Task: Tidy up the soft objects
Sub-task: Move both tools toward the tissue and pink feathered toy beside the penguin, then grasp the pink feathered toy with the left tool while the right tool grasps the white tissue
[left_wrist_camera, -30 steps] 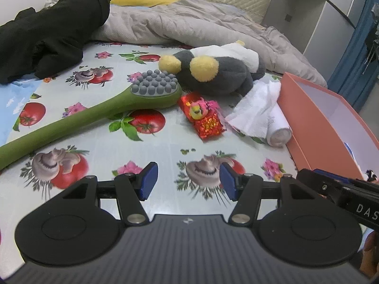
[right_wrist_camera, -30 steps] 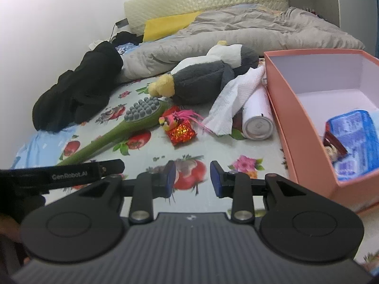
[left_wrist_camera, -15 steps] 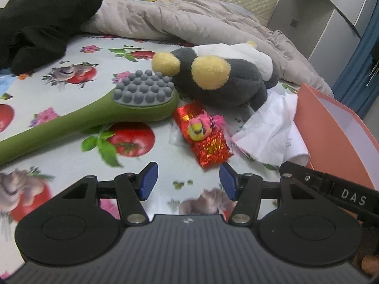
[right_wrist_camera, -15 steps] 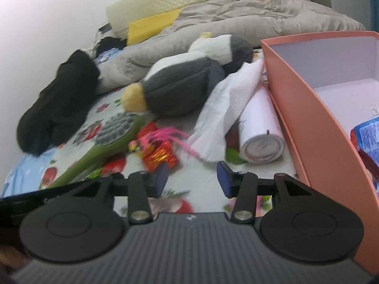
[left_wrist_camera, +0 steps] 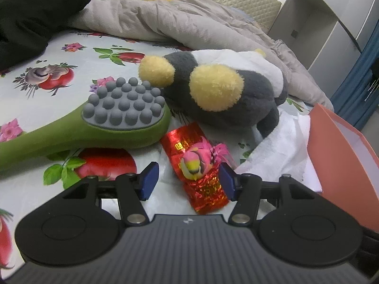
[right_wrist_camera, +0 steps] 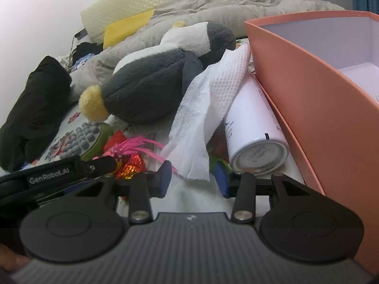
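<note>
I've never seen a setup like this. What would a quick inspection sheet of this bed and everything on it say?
Surface: fruit-and-flower printed bedsheet, cluttered.
Job's things: grey-and-white plush penguin; white textured cloth; small red foil packet with pink feathered toy; salmon-pink cardboard box, open.
Clutter: green massage brush with grey nubs; white cylindrical bottle, lying down.
Grippers: left gripper open, around the packet; right gripper open, at the cloth's edge.
Cables: nothing seen.
Surroundings: grey quilt, black garment.

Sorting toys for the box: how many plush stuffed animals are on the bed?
1. A grey, white and yellow plush penguin lies beside the green massage brush, behind the white paper towel. Others may be hidden under the grey blanket.
</note>
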The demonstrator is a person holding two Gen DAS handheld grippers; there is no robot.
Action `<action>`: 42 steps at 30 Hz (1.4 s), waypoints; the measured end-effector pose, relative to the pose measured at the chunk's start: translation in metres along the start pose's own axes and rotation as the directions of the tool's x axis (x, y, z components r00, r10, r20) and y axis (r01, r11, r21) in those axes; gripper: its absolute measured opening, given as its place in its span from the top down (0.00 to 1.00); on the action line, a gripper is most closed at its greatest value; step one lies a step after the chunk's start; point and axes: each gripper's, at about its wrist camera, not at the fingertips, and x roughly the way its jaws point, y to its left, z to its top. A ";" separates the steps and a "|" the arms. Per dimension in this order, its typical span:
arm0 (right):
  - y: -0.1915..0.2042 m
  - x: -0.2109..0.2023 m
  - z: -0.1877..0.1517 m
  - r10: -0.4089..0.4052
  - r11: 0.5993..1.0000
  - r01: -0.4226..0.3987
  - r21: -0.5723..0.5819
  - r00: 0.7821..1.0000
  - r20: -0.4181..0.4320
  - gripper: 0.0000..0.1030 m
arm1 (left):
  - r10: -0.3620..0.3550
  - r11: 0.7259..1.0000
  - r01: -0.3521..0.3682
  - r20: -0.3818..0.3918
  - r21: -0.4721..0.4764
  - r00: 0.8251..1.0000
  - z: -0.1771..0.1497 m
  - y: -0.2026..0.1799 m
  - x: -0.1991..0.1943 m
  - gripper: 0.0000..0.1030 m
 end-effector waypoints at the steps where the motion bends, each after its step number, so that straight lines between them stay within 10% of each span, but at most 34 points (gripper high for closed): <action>1: 0.000 0.002 0.000 -0.009 1.000 0.009 -0.002 1.000 0.007 0.66 | -0.007 1.000 0.007 -0.002 -0.003 1.000 0.001 0.000 0.002 0.45; 8: -0.001 0.004 -0.003 -0.044 0.999 0.044 -0.003 0.999 0.023 0.95 | -0.017 0.999 0.017 -0.017 0.027 1.000 0.001 -0.006 0.009 0.68; 42: 0.022 -0.157 -0.070 0.044 0.988 -0.049 -0.147 0.998 -0.036 0.96 | 0.004 1.000 -0.004 -0.021 0.020 1.000 -0.094 -0.015 -0.155 0.68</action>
